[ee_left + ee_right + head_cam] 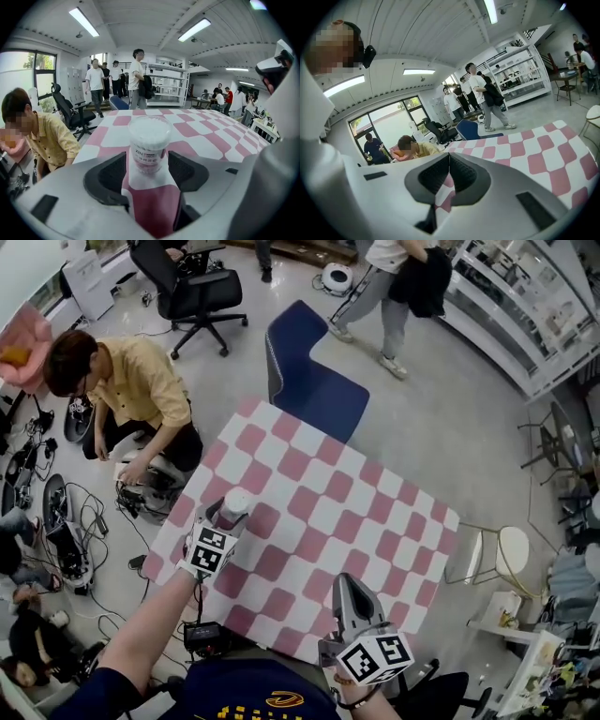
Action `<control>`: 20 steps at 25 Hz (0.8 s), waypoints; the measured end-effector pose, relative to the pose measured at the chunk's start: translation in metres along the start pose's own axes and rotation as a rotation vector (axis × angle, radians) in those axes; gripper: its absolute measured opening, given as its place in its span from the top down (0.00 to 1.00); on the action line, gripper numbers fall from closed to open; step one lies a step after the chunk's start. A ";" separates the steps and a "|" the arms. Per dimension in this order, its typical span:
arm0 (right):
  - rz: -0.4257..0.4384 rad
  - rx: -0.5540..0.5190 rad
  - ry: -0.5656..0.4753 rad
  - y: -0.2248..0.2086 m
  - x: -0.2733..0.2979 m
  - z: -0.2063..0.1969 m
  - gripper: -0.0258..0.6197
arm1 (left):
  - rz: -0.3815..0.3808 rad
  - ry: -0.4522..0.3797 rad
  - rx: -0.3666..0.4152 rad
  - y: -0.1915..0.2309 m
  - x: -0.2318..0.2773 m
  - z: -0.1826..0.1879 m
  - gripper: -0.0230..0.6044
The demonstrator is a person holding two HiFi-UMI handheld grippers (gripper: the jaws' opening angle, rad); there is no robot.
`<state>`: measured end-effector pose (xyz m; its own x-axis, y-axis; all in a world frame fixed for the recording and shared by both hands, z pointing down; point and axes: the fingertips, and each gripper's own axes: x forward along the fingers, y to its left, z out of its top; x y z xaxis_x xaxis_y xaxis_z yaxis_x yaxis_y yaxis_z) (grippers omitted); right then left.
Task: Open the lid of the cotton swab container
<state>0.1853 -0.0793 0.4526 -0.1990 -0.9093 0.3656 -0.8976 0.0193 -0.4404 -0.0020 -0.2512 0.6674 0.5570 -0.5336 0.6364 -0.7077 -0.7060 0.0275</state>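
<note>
The cotton swab container (pixel 234 505) is a clear round tub with a white lid and a printed label, standing upright near the left edge of the pink-and-white checked table (pixel 356 512). In the left gripper view the container (pixel 149 143) stands just ahead of and between the black pads, with a gap on each side. My left gripper (pixel 217 519) (pixel 147 171) is open around it without touching. My right gripper (pixel 349 582) (pixel 449 173) hovers over the table's near edge, shut, with nothing between its pads.
A blue chair (pixel 309 381) stands at the table's far side. A person in a yellow shirt (pixel 131 390) crouches on the floor to the left among cables and gear (pixel 56 521). A round white stool (pixel 511 554) stands at the right. Another person (pixel 394 287) walks beyond.
</note>
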 end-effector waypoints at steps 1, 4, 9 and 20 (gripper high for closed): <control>-0.007 0.003 -0.004 -0.002 -0.003 0.000 0.94 | 0.003 0.003 0.003 0.000 0.002 0.001 0.55; -0.034 0.014 -0.013 -0.011 -0.010 0.000 0.94 | 0.004 0.007 0.024 -0.001 0.012 0.001 0.55; -0.051 0.026 -0.021 -0.020 -0.015 -0.002 0.94 | 0.017 -0.004 0.020 -0.001 0.019 0.004 0.55; -0.015 0.018 -0.004 -0.014 -0.013 -0.005 0.94 | -0.045 -0.024 0.072 -0.015 0.002 0.004 0.57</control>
<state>0.1986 -0.0653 0.4584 -0.1838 -0.9111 0.3689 -0.8933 -0.0017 -0.4494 0.0116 -0.2432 0.6648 0.5985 -0.5106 0.6174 -0.6490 -0.7608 -0.0001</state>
